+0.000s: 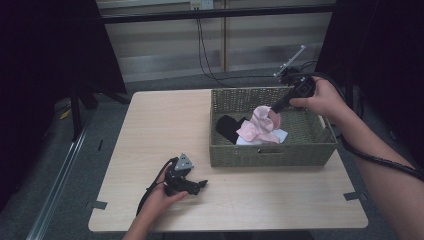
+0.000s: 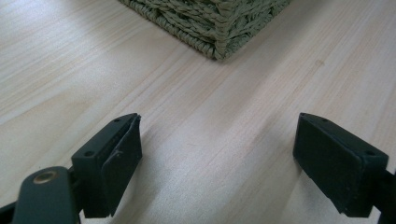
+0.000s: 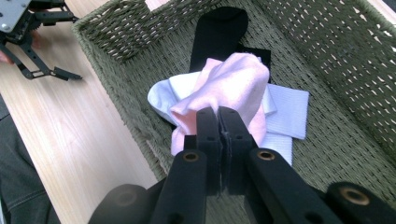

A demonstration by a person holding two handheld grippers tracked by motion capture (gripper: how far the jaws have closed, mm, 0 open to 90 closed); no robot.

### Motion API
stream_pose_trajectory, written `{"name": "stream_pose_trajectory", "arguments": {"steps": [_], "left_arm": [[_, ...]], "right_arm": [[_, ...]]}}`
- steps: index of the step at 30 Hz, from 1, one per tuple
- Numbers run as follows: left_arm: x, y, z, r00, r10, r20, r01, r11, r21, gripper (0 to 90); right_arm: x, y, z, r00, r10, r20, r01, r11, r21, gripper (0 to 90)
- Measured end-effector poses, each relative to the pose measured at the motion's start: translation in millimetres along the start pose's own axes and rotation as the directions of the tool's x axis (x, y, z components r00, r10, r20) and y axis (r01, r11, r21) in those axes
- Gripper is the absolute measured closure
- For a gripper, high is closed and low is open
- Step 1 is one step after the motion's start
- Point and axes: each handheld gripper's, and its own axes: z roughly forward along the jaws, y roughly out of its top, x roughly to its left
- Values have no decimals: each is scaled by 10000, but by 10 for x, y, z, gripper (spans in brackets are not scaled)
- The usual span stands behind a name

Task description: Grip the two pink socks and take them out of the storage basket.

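A light wooden table carries one woven olive-green basket on its right half. The basket's walls rise on all four sides around its contents, and the right gripper comes in over the far right corner of the rim. The table surface in front of and to the left of the basket is bare wood. Dark curtains flank the scene, and black cables hang down the wall behind the table.

The pink cloth is soft and crumpled, pale pink, bunched into a raised fold. It sits inside the basket, near the middle, on top of a white cloth, which lies flat on the basket floor. A black cloth lies just beside them, toward the basket's left end, partly under the pink one.

The right gripper's jaws are pressed together, pinching an edge of the pink cloth between them. The left gripper rests on the table near the front edge, well apart from the basket, held by the left hand; its jaws stand wide apart with only bare wood between them.

Count: one basket, three cloths (one pink, one white, one black), two grippers.
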Motion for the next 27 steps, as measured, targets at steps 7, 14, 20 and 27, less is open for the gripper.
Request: {"name": "stream_pose_trajectory", "arguments": {"steps": [7, 14, 20, 27], "left_arm": [[0, 0, 0, 10000, 3, -5, -3, 10000, 3, 150], [0, 0, 0, 10000, 0, -4, 0, 10000, 4, 150], [-1, 0, 0, 10000, 0, -18, 0, 10000, 7, 150], [0, 0, 0, 10000, 0, -2, 0, 10000, 1, 150]], "right_arm": [[88, -38, -138, 9995, -268, -167, 266, 9996, -93, 876], [157, -73, -271, 9987, -449, -225, 445, 9988, -186, 876], [259, -105, -361, 9968, -698, -380, 690, 9974, -215, 876], [396, -147, -396, 9925, -1055, -618, 1050, 9944, -126, 874]]}}
